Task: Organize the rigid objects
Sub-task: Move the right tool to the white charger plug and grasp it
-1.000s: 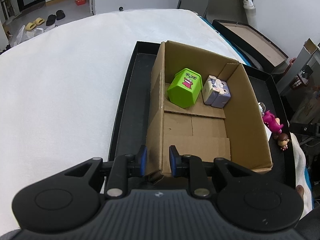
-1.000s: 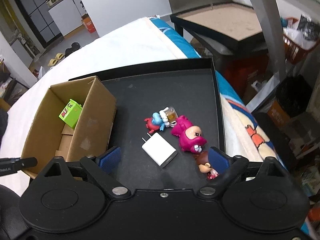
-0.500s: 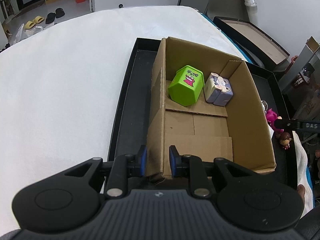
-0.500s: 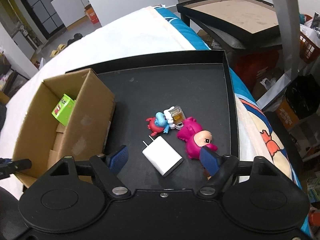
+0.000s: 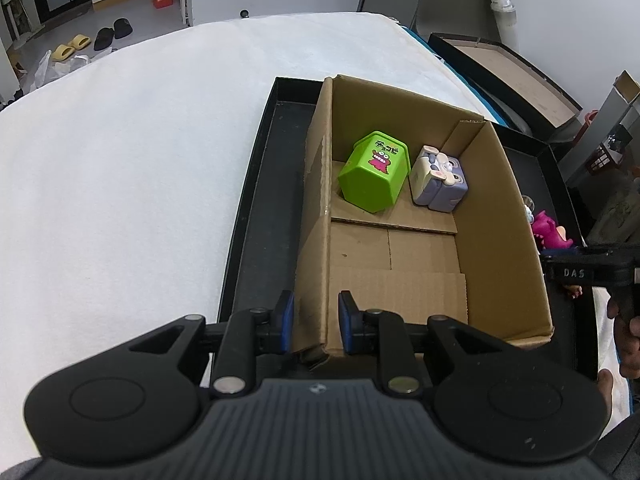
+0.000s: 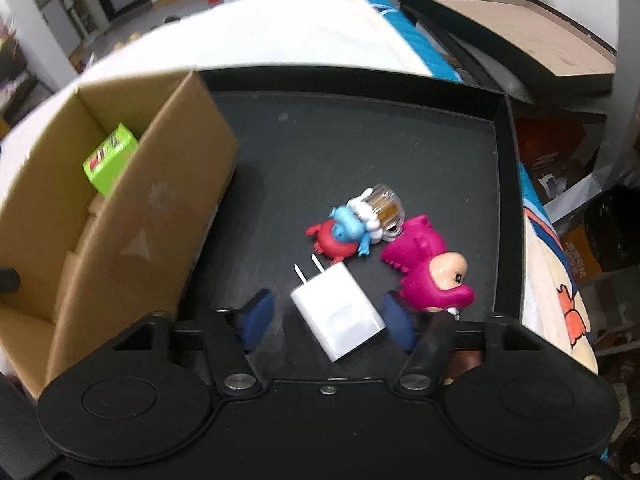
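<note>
My left gripper point(image 5: 314, 326) is shut on the near left wall of the cardboard box point(image 5: 316, 240). The box holds a green toy box point(image 5: 374, 172) and a lilac toy cube point(image 5: 438, 180). My right gripper point(image 6: 326, 320) is open, with its fingers on either side of a white charger point(image 6: 338, 316) that lies on the black tray point(image 6: 360, 152). A pink dinosaur figure point(image 6: 428, 272) lies right of the charger. A red and blue figure with a small mug point(image 6: 356, 228) lies just beyond it.
The box point(image 6: 132, 216) stands at the tray's left in the right wrist view. The tray rests on a white bed cover point(image 5: 120, 160). Another black tray point(image 6: 512, 36) and shelves with clutter are off to the right.
My right gripper has moved forward and down, and its fingers have narrowed around the white charger. My left gripper keeps its hold on the box wall.
</note>
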Demonstrator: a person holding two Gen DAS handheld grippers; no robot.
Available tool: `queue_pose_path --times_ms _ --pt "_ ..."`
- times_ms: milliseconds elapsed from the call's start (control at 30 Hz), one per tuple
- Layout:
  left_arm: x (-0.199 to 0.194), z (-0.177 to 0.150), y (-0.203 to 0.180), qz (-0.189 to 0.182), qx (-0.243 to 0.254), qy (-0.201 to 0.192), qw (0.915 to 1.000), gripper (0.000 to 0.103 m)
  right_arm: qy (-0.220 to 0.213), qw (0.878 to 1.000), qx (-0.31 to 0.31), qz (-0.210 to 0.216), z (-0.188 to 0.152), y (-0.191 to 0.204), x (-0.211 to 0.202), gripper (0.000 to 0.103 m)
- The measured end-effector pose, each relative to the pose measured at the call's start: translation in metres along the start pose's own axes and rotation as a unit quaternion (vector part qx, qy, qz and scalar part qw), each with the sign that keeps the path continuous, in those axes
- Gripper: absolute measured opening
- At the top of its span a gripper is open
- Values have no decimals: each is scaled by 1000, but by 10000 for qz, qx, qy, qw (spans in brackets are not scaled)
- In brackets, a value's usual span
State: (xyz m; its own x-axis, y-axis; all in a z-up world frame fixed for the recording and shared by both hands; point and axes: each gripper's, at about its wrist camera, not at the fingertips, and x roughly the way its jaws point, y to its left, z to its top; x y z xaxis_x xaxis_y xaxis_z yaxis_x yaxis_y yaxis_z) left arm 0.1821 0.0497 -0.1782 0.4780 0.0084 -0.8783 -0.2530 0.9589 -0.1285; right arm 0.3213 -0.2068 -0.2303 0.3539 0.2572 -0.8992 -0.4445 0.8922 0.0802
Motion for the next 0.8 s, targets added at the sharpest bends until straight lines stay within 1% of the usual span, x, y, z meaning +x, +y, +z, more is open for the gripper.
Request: queue_pose_path --times_ms 33,167,467,667,800 --pt "0 0 0 4 3 5 10000 22 40 10000 -46 -25 -1 1 1 42" --pt "1 0 0 -2 -9 4 10000 22 83 9998 -31 163 -5 1 -4 37" --pt "-1 -1 2 -39 -27 -32 10000 22 352 9991 142 209 -10 4 -7 38" --pt "2 0 3 -49 -38 9 10000 22 289 9995 -59 142 -7 13 -2 39" --pt "2 1 3 -75 -51 24 10000 22 231 9994 -257 0 -6 17 3 39"
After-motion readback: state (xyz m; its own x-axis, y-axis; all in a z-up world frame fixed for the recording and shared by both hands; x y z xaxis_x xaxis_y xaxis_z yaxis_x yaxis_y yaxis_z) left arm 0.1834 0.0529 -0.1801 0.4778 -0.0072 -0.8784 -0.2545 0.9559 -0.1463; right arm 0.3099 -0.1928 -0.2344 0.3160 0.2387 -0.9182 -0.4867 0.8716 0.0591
